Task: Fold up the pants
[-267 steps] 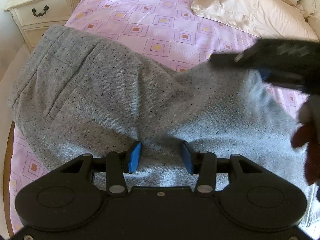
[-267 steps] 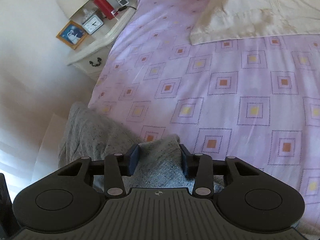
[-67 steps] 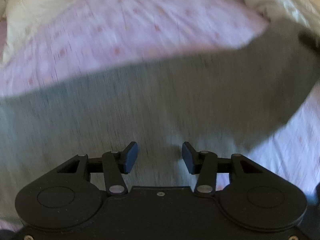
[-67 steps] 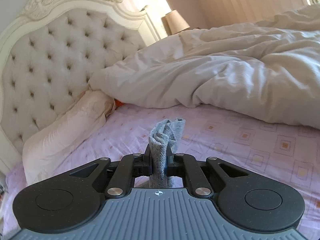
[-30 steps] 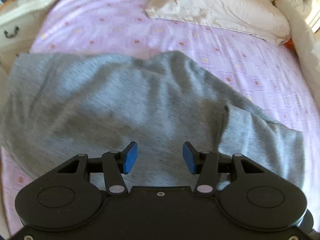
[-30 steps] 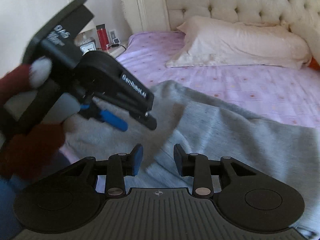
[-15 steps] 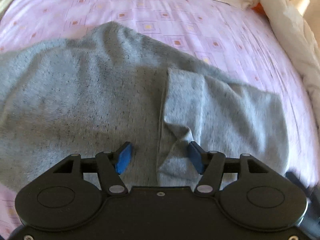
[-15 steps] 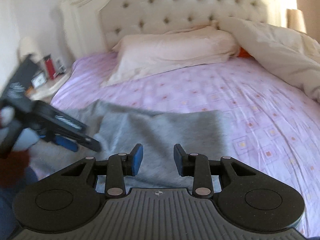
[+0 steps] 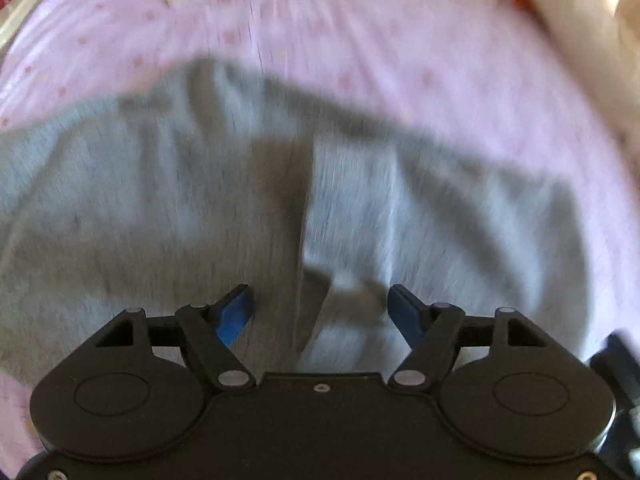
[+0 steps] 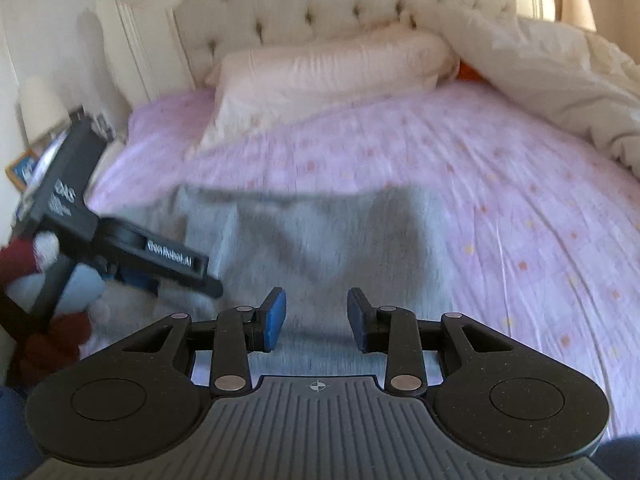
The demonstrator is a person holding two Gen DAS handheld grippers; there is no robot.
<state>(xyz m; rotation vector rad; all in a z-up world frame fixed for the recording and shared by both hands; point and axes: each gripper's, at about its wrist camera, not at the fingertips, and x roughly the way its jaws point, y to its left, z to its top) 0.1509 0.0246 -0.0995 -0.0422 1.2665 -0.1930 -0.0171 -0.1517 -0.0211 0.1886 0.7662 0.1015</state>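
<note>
Grey speckled pants (image 9: pixel 160 200) lie spread on the pink bed sheet (image 9: pixel 360 40), with one part folded over the rest; the folded edge (image 9: pixel 308 208) runs down the middle of the left wrist view. My left gripper (image 9: pixel 320 308) points steeply down over that edge, its jaws opening wide, the cloth below them and not pinched. In the right wrist view the pants (image 10: pixel 320 240) lie ahead of my right gripper (image 10: pixel 316 312), which stands partly open with nothing between its blue pads. The left gripper (image 10: pixel 160 264) shows there at the left, held by a gloved hand (image 10: pixel 40 280).
A cream pillow (image 10: pixel 328 68) lies against the tufted headboard (image 10: pixel 320 0). A bunched white duvet (image 10: pixel 560 80) covers the bed's right side. A nightstand with a framed picture (image 10: pixel 24 164) stands at the far left. Bare pink sheet (image 10: pixel 520 220) stretches right of the pants.
My left gripper has opened wider and moved across the pants toward the folded edge. The right gripper swung right, from facing the left gripper to facing the headboard, its opening unchanged.
</note>
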